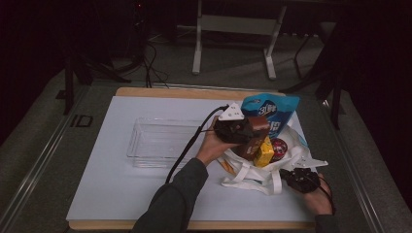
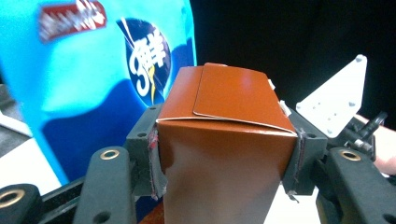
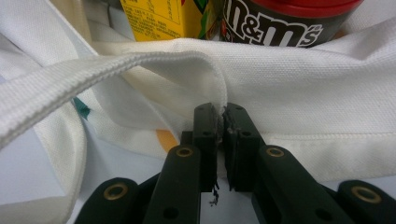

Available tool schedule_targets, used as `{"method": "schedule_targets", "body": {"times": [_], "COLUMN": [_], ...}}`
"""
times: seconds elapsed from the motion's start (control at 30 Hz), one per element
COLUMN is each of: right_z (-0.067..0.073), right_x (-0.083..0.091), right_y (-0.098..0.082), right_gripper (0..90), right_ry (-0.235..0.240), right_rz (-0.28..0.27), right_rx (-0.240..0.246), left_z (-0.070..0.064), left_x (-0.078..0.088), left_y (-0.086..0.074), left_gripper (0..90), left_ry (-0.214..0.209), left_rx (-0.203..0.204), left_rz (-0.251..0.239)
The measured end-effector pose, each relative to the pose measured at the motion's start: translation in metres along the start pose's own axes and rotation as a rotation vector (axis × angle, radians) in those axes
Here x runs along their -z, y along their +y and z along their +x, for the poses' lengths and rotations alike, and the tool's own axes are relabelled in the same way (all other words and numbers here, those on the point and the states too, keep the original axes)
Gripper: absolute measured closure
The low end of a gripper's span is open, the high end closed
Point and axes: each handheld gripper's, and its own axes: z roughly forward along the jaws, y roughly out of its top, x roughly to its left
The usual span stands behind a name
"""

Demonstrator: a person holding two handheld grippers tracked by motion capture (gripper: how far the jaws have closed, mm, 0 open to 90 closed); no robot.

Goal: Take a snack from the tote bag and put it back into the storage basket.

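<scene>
Just left of the left gripper lies a clear tray, while that gripper clasps a brown carton between its pads above the white tote bag, a blue snack bag just behind it, and the right gripper is clenched on the tote's rim.

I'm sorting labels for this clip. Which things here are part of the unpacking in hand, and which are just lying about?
In the job:
- brown box, clamped in the left gripper
- white tote bag, its edge pinched by the right gripper
- yellow carton, M&M's tub and blue snack bag in the bag
- clear tray, probably the destination

Lying about:
- table frame and floor cables behind
</scene>
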Motion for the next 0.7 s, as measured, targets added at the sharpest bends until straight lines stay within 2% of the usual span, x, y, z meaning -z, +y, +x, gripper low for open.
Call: {"method": "schedule_targets", "body": {"times": [0.57, 0.7], "right_z": [0.0, 0.0], "right_x": [0.0, 0.0], "right_y": [0.0, 0.0], "right_gripper": [83.8, 83.9], "right_ry": [0.001, 0.001], "right_rz": [-0.002, -0.003], "right_rx": [-0.003, -0.004], "left_z": [-0.003, -0.005], "left_x": [0.027, 0.035], "left_y": [0.017, 0.024], "left_gripper": [43.0, 43.0], "left_ry": [0.022, 0.025], "left_rx": [0.003, -0.013], "left_rz": [-0.095, -0.101]}}
